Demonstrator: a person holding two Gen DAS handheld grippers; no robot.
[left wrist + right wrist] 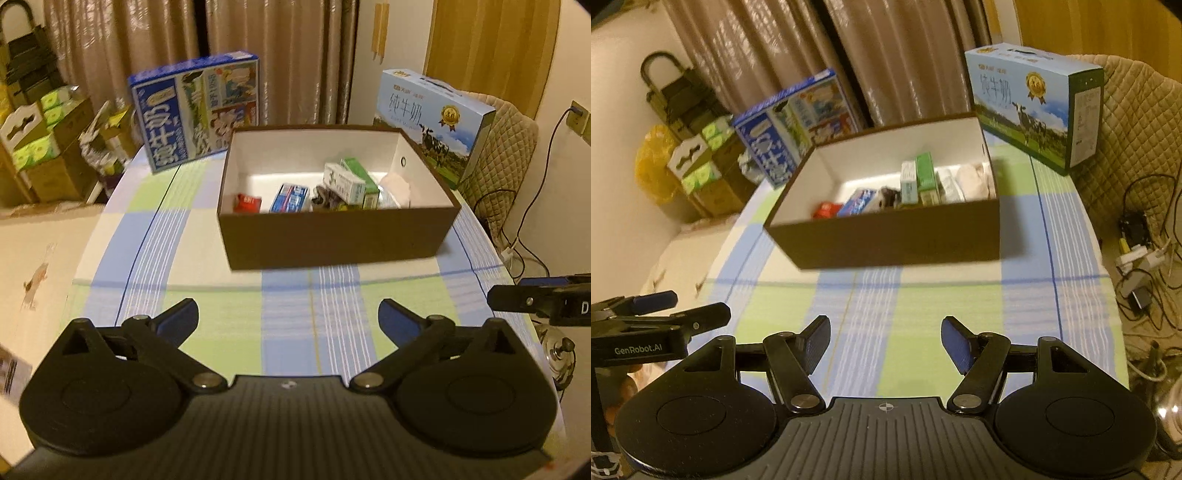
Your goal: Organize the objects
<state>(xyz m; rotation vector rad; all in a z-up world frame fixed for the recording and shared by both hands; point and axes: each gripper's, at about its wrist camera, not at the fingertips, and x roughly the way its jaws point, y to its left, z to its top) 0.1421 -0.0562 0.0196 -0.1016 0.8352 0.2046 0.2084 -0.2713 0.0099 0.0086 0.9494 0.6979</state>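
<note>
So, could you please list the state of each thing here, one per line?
Brown box: open, no lid, holding small packages.
Left gripper: fingers wide open, empty.
Right gripper: fingers open, empty.
Dark blue milk carton: closed, standing tilted.
Light blue milk carton: closed, upright.

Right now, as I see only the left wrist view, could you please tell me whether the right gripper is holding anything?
Observer: No. The right gripper is open, with only the checked cloth showing between its fingers.
Operator: Is it touching the brown box?
Observer: No. The brown box sits ahead of it, with bare cloth between them.
Operator: Is anything on the floor to its right?
Observer: Yes, a tangle of cables and plugs lies beside the table there.
</note>
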